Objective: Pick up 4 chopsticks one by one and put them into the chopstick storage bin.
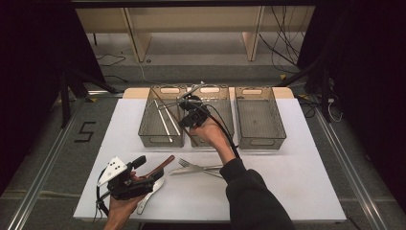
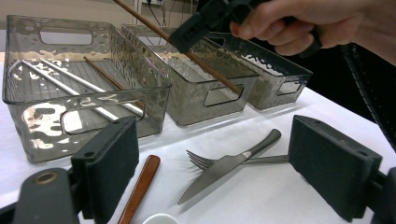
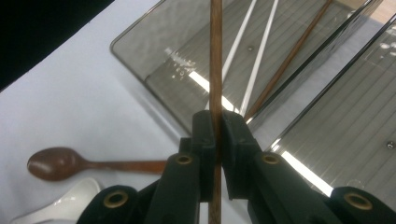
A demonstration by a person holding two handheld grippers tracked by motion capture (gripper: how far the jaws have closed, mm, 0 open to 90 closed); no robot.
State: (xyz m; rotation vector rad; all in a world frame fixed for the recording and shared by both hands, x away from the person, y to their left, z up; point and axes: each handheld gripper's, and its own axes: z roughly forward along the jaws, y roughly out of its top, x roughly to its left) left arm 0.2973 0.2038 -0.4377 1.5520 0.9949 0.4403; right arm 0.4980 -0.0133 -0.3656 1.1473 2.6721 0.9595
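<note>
3 clear plastic bins stand in a row across the upper middle of the high view, on a white table [image 1: 297, 182]. Above the gap between the left bin [image 1: 161, 118] and the middle bin [image 1: 218, 103], the right gripper [image 1: 184, 101] has its jaws clamped tight on 1 brown wooden chopstick [image 3: 215, 70], which runs straight up the centre of the right gripper view and passes over the left bin's near corner. Inside that left bin lie 2 pale chopsticks [image 3: 247, 56] and 1 more brown chopstick [image 3: 289, 58]. The right bin [image 1: 259, 116] sits just beside the middle one. At lower left of the high view, the left gripper [image 1: 151, 167] rests low over the table with its jaws wide apart and nothing between them. Near it lie a brown wooden spoon [image 3: 60, 163], a white spoon [image 1: 149, 196], and, at lower centre, a fork [image 2: 243, 160] crossed by a knife [image 2: 224, 170].
</note>
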